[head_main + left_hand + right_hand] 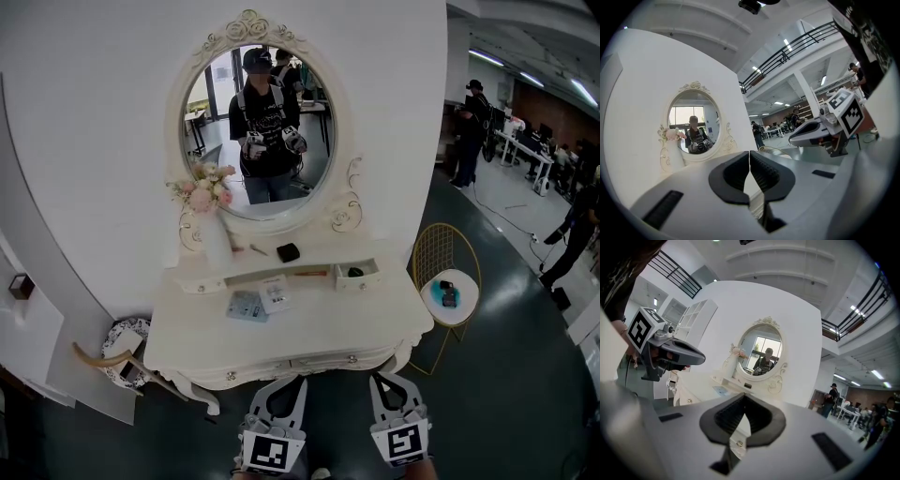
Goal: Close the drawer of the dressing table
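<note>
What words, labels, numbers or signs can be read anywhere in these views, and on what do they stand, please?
No text can be read in any view.
Blue card on the dressing table: print too small.
White card beside it: print too small.
Shirt reflected in the mirror: print blurred.
Two marker cubes: black-and-white square patterns only, no letters.

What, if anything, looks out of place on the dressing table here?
One thing: the small right drawer on the upper shelf of the dressing table stands pulled out, its top open with a dark object inside, while the matching left drawer looks closed. Nothing appears spilled or broken.
</note>
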`<state>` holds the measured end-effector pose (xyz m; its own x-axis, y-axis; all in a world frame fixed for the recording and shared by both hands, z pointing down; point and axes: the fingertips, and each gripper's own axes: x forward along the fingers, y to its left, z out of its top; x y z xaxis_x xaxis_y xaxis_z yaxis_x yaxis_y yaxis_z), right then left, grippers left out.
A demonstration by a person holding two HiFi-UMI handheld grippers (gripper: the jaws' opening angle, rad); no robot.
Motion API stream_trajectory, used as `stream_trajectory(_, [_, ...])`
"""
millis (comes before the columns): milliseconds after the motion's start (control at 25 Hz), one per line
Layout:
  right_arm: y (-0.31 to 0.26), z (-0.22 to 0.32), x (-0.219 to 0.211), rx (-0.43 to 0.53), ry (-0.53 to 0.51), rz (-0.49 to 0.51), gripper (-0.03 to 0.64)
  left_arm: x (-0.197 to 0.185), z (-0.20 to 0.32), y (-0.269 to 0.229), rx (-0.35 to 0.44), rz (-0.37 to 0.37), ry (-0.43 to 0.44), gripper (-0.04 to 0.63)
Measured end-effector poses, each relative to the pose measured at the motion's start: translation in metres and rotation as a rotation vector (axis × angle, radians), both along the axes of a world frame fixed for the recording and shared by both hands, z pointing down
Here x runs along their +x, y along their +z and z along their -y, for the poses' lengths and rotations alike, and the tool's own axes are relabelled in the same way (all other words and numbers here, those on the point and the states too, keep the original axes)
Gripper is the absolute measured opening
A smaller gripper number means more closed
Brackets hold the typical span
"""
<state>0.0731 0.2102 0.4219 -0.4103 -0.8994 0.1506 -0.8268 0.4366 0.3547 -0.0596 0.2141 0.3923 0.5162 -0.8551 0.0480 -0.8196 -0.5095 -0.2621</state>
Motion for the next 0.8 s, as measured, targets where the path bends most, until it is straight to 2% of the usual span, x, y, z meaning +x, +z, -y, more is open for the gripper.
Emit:
stream_trajectory(280, [0.0, 0.033, -0.011, 0.014, 0.018, -0.01, 0.011, -0.009, 0.036, 0.008, -0.002, 0.024, 0.024, 0.018])
stream_trajectory(800, [-0.001, 0.108, -0.033, 0.018, 0.043, -0.02, 0.011, -0.037, 0.113, -0.003, 0.003, -0.029, 0.041, 0.017])
